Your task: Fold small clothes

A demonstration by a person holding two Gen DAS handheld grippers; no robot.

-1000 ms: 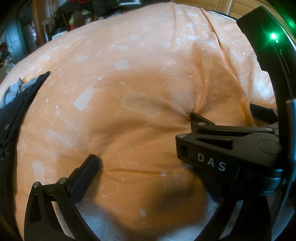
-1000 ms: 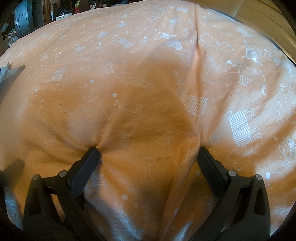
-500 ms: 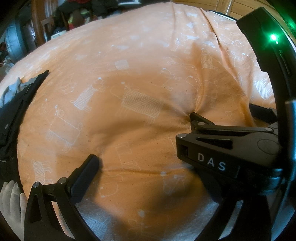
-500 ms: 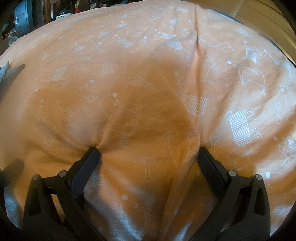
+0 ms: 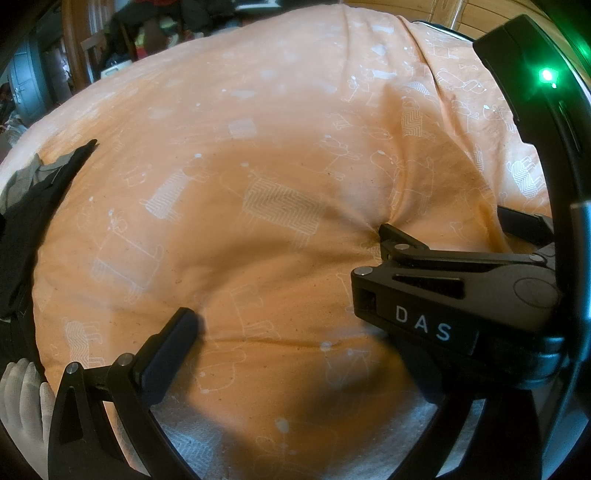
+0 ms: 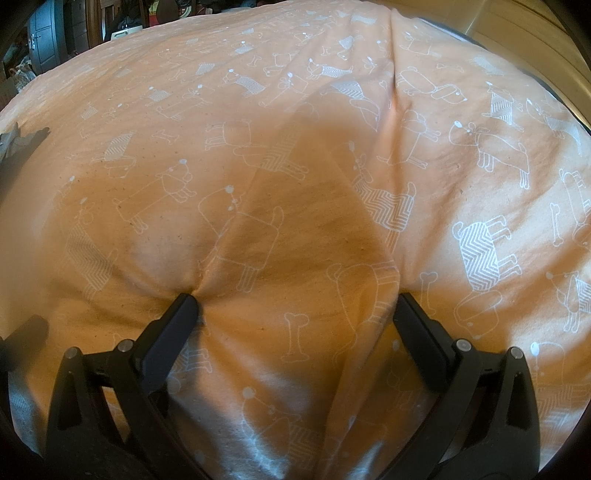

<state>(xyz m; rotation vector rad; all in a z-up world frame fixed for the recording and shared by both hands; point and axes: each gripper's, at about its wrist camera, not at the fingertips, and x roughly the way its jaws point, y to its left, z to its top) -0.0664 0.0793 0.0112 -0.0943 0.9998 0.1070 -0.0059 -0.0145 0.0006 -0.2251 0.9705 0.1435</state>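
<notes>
A dark garment with a grey piece on it lies at the far left of the orange dog-print bed cover; only its tip shows in the right wrist view. My left gripper rests open on the cover, well to the right of the garment. Only its left finger shows, since the right one is hidden behind the other gripper's body. My right gripper is open too, both fingers pressed into the cover, holding nothing. In the left wrist view the right gripper lies close beside the left one.
A white-gloved hand sits at the bottom left edge, just below the dark garment. Beyond the bed's far edge are cluttered furniture and a wooden wall. The cover stretches wide and bare ahead of both grippers.
A white-gloved hand has come into the left wrist view at the bottom left, and the dark garment has shifted slightly. Neither gripper has moved.
</notes>
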